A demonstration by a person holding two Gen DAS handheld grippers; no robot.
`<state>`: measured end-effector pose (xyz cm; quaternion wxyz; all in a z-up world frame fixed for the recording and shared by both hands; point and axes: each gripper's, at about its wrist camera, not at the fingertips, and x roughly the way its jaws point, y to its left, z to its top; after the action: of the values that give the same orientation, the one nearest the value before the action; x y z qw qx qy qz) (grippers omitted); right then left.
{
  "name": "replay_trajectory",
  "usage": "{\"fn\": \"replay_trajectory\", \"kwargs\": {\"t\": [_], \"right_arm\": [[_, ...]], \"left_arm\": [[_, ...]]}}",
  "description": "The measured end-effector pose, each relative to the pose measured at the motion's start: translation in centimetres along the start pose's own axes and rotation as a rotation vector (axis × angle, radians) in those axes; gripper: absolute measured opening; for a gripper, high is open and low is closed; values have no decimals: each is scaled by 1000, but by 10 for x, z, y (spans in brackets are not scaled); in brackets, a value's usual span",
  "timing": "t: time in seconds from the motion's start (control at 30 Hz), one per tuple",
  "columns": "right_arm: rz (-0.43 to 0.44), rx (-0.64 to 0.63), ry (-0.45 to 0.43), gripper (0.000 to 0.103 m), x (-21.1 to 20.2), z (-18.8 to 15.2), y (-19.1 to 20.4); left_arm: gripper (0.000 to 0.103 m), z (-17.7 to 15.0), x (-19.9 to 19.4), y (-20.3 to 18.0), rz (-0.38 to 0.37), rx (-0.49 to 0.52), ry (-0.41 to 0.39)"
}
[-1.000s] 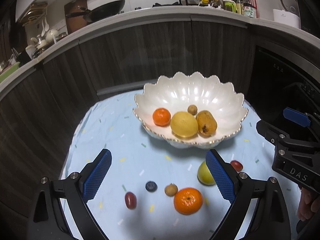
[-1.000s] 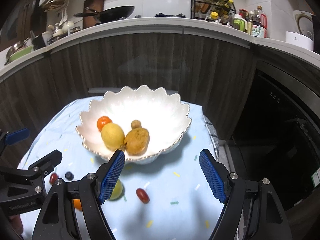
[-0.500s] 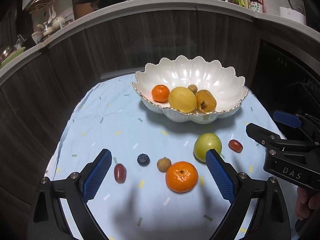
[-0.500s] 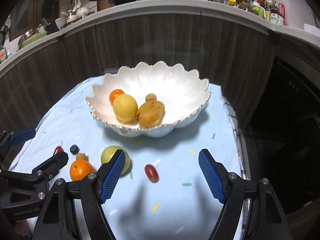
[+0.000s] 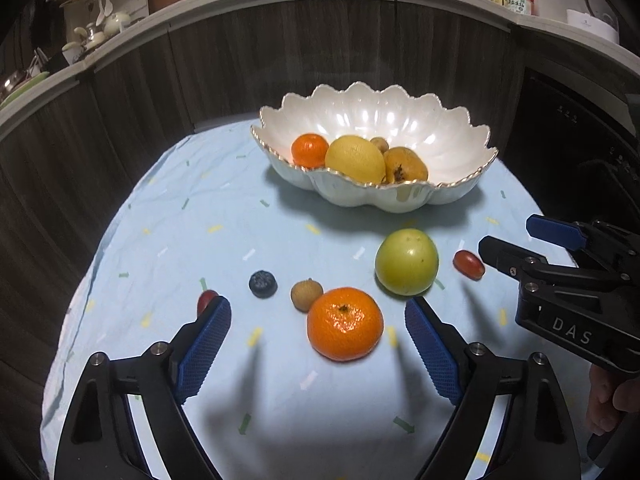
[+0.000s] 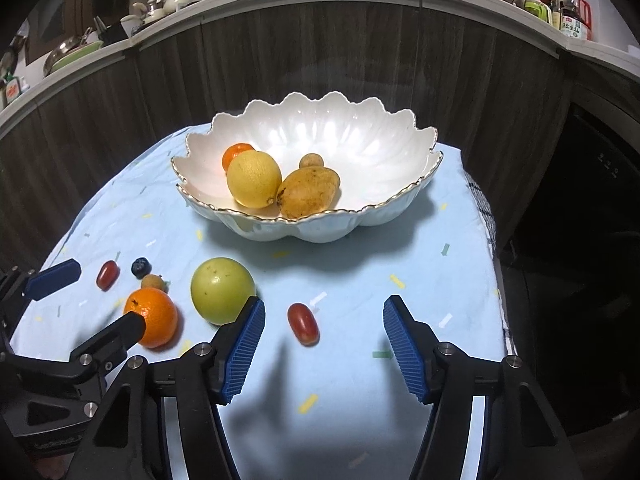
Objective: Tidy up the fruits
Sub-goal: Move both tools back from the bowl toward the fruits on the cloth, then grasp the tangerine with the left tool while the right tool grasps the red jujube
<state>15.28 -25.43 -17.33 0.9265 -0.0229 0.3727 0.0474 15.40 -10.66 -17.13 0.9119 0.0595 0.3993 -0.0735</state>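
Small table under a pale blue cloth (image 5: 168, 240), confetti print. White scalloped bowl (image 5: 452, 196) sits toward the far edge; inside it a small orange (image 5: 309, 149), a lemon (image 5: 354, 159), a brownish pear-like fruit (image 5: 404, 165) and a small tan round fruit (image 5: 380, 145), all bunched at the bowl's near-left side.

Loose fruit on the cloth, nearer the front edge: mandarin (image 5: 345, 323), tan lychee-like fruit (image 5: 306, 294) touching or just beside it, blueberry (image 5: 263, 283), green apple (image 5: 406, 261), and two red grapes, one toward the left edge (image 6: 107, 275) and one right of the apple (image 6: 303, 323).

Left gripper (image 5: 318, 344): fingers spread wide, nothing between them; mandarin lies just ahead, inside the gap (contact not evident). The left-side grape is partly hidden behind its left pad.

Right gripper (image 6: 323, 344): likewise spread and holding nothing, hovering over the front-right part of the cloth, the nearer grape just ahead of its gap, apple beside its left pad (image 6: 244, 352).
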Motion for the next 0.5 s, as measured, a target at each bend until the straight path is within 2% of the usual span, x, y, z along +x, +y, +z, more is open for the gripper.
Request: {"fn": "replay_trajectory", "kwargs": {"t": [0.1, 0.5], "right_arm": [[17, -24, 14, 56, 5, -1, 3], [38, -42, 51, 52, 22, -4, 5]], "left_arm": [[82, -2, 6, 0, 5, -6, 23], [73, -4, 24, -1, -4, -25, 66]]}}
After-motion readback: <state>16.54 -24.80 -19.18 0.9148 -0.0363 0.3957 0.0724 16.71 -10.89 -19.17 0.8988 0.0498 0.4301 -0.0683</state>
